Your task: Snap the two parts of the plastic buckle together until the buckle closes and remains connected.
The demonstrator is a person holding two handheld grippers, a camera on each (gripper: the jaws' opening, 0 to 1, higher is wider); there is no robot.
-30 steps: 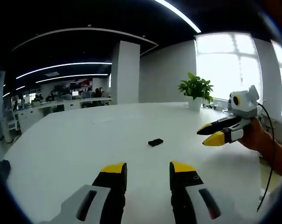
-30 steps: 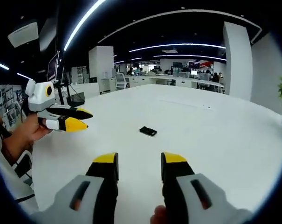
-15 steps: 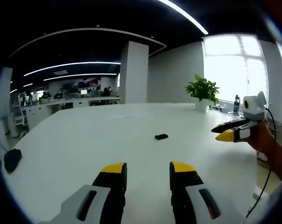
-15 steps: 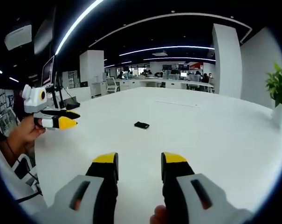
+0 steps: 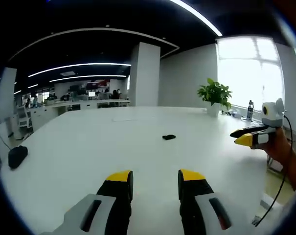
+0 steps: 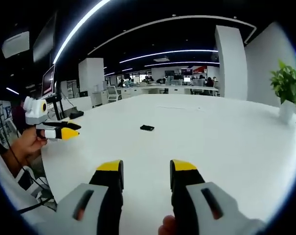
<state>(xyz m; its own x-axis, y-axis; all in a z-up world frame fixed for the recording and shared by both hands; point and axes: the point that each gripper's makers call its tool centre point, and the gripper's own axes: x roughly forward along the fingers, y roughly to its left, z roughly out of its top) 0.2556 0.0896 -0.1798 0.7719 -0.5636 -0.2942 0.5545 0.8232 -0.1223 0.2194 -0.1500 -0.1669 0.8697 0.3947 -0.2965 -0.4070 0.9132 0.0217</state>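
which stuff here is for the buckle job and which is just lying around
For the job:
buckle, lying on the table
left gripper, jaws apart
right gripper, jaws apart

Lying about:
potted plant
dark object at the table edge
bottle

Bright window (image 5: 248, 68) glare, ceiling strip lights (image 6: 79, 32), fisheye-bent edges, sharp focus.

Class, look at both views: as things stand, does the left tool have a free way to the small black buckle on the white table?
Probably yes. The left tool is open and holds nothing, and the bare white table lies between it and the buckle. The right tool is held off to the side. The buckle is well ahead, so the person must move in.
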